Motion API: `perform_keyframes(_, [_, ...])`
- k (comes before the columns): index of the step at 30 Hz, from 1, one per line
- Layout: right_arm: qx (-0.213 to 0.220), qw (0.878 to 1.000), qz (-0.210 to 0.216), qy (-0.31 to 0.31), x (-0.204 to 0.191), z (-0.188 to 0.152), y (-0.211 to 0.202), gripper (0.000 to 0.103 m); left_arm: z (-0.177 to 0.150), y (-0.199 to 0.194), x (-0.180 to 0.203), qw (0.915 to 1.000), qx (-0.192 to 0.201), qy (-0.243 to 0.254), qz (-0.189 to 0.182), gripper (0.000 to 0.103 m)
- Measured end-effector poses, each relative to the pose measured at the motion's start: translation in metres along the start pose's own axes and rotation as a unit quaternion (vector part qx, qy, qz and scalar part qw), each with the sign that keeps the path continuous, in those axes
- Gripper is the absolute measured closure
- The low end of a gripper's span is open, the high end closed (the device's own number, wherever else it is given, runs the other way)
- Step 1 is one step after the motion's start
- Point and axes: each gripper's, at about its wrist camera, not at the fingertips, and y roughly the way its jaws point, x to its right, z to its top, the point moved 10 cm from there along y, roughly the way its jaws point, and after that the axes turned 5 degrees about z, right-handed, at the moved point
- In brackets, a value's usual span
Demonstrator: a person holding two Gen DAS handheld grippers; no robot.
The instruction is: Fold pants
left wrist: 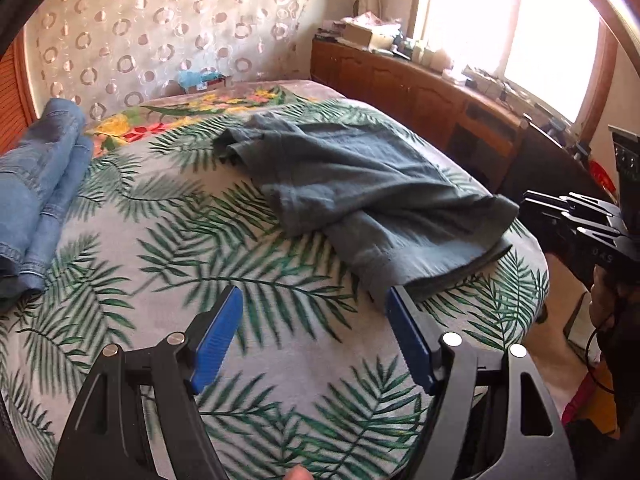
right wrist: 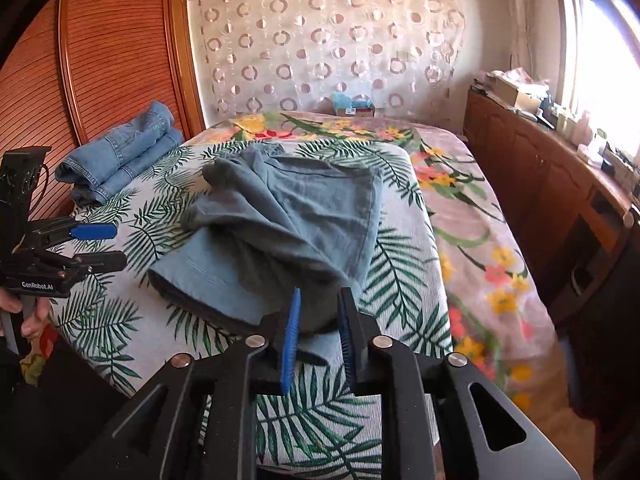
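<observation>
Crumpled grey-green cotton pants lie mid-bed on a palm-leaf-printed bedspread. The left tool hovers spread beside their near hem. The right tool, narrowly parted, grips nothing at their near edge; folded blue denim jeans sit beyond the pants.

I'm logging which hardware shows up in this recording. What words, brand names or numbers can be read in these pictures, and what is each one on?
"GenRobot.AI": white print on the black body of the left gripper, seen from the right wrist view.
Pale marks on the body of the right gripper, seen from the left wrist view: too blurred to read.
Label on the small box at the head of the bed: too small to read.
</observation>
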Motion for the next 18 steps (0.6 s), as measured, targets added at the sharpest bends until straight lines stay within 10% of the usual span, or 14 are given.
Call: perform_keyframes(18, [-0.031,0.990,0.084,-0.106,-0.080,0.047,0.089,0.073,0.016,0.008,-0.075,0.9977,0.008,-0.038,0.057,0.028])
